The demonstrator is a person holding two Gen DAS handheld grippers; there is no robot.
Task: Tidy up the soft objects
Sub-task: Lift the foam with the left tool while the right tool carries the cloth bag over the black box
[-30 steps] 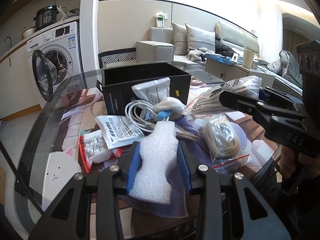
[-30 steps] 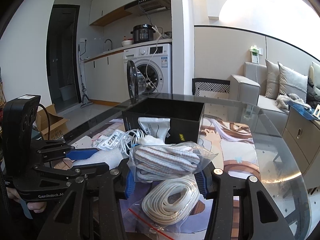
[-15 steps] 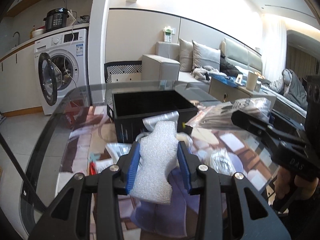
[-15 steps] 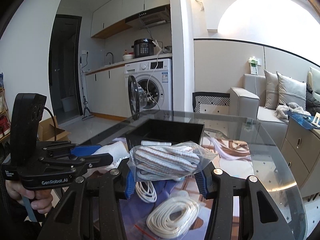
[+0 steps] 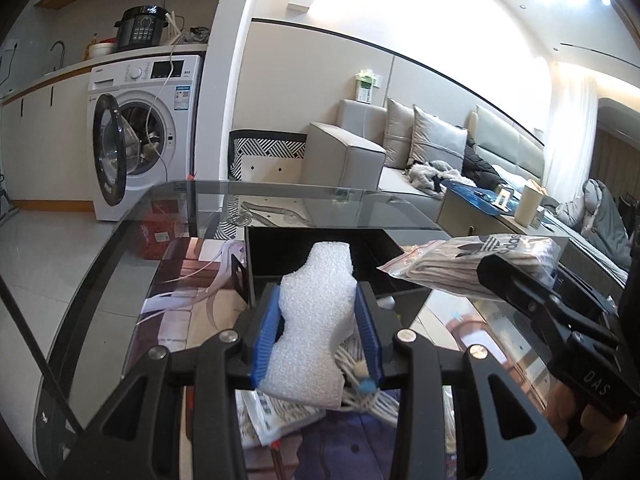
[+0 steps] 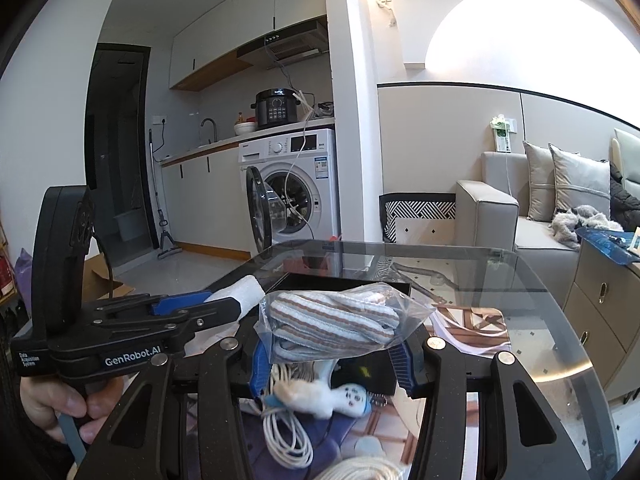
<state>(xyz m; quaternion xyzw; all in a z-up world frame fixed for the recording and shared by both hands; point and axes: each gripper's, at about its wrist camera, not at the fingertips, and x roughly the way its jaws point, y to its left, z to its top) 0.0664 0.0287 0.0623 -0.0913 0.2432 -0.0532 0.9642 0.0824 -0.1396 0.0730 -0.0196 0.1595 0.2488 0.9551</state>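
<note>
My left gripper [image 5: 318, 320] is shut on a white foam piece [image 5: 316, 320] and holds it in the air just before the open black box [image 5: 320, 252]. My right gripper [image 6: 330, 344] is shut on a clear bag of striped cloth [image 6: 336, 320], also held up near the box [image 6: 348, 280]. The bag also shows in the left wrist view [image 5: 472, 258], right of the foam. The foam tip shows in the right wrist view [image 6: 246, 290], left of the bag.
On the glass table [image 6: 540, 340] below lie a white cable coil [image 6: 288, 436], a small white plush figure [image 6: 340, 398], a rope bundle [image 6: 360, 472] and a printed packet [image 5: 272, 416]. A washing machine [image 5: 140, 136] and a sofa [image 5: 360, 160] stand beyond.
Both grippers have lifted their loads off the table and moved forward toward the black box, which now sits lower and closer in both views.
</note>
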